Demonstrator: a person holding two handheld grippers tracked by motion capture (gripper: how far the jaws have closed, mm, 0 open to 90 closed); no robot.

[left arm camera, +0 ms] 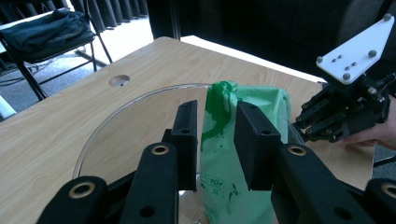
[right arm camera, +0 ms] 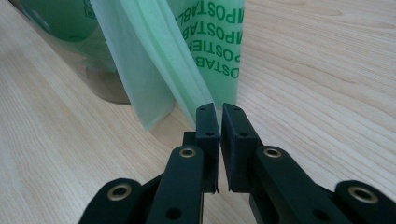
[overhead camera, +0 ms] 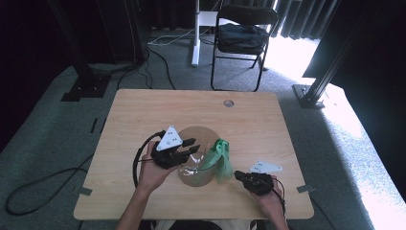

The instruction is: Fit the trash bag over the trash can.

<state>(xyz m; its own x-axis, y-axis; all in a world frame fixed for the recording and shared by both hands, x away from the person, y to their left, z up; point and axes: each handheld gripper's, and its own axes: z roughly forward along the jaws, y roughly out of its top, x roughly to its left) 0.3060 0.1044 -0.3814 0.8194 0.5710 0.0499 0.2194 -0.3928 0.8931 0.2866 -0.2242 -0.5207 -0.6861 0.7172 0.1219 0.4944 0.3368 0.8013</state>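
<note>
Two hand-held grippers are working a green bag [overhead camera: 219,162] in a glass bowl [overhead camera: 194,178]: left hand-held gripper [left arm camera: 215,140] is hovering open, right hand-held gripper [right arm camera: 219,114] is pinching its edge.

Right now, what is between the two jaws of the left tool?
In the left gripper view, the green bag stands in the gap of the left tool, over the glass bowl; the pads do not press it.

Beyond the work: furniture and floor

A wooden table [overhead camera: 143,110] with a round cable hole [overhead camera: 229,103] stood on grey carpet [overhead camera: 57,124]. Behind it a black folding chair [overhead camera: 243,38] held dark fabric, beside a white post [overhead camera: 196,33], with cables [overhead camera: 163,40] trailing.
</note>
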